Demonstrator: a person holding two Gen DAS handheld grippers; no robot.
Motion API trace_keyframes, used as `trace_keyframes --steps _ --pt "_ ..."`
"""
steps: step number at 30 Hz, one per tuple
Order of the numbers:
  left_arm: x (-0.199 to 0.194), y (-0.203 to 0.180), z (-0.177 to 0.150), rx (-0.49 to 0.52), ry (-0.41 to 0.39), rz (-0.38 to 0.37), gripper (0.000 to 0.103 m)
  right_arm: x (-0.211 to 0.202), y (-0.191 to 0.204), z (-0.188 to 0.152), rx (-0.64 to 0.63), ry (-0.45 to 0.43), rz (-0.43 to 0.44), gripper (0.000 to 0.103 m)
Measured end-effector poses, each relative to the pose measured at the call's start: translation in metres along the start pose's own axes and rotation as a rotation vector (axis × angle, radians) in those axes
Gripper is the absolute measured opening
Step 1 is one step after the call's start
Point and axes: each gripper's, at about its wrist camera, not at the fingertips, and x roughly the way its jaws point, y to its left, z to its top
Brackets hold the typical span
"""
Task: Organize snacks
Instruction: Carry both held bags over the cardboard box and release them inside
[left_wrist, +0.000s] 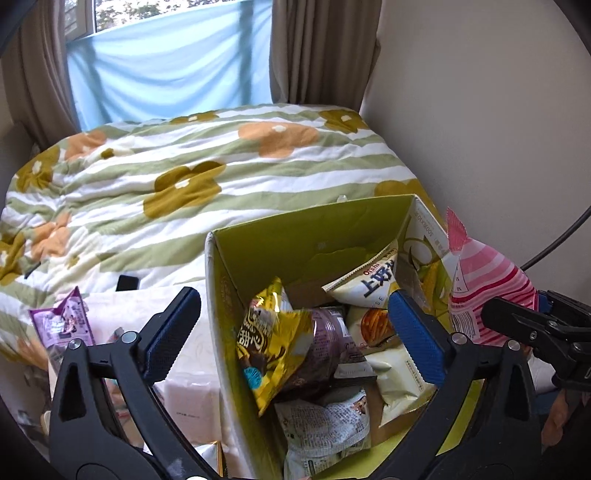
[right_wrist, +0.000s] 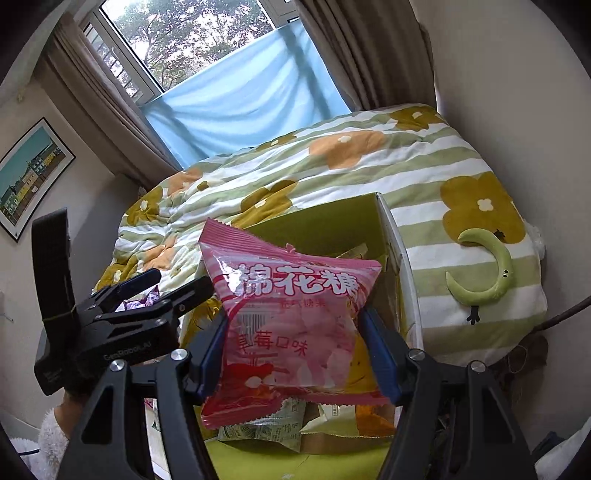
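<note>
A bed (left_wrist: 221, 177) with a green-striped, flower-printed quilt filled the room under a curtained window, and an open cardboard box (left_wrist: 306, 236) stood at its near end. The sorting looked well under way: several packets already lay in the box, among them a yellow bag (left_wrist: 269, 332) and a white chip bag (left_wrist: 373, 280). The right gripper (right_wrist: 293, 350) had its fingers clenched on a pink marshmallow bag (right_wrist: 291, 314), held up over the box's near side, not yet dropped in. The left gripper (left_wrist: 291, 332) hovered above the box with its fingers spread wide and nothing between them. At least a purple packet (left_wrist: 61, 317) remained outside on the pale cloth to the left. The box floor, the packets' full count and whatever lay beneath both grippers were hidden, and the lower left corner was too cluttered to read.
</note>
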Motion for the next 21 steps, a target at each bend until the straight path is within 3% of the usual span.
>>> trace_keyframes --steps 13,21 --pt "-0.065 0.024 -0.059 -0.027 -0.005 0.009 0.101 -0.011 0.014 -0.015 -0.069 -0.029 -0.101 0.063" --pt "-0.082 0.033 -0.073 -0.042 -0.013 0.064 0.101 0.018 0.021 -0.012 -0.088 0.002 -0.086 0.065"
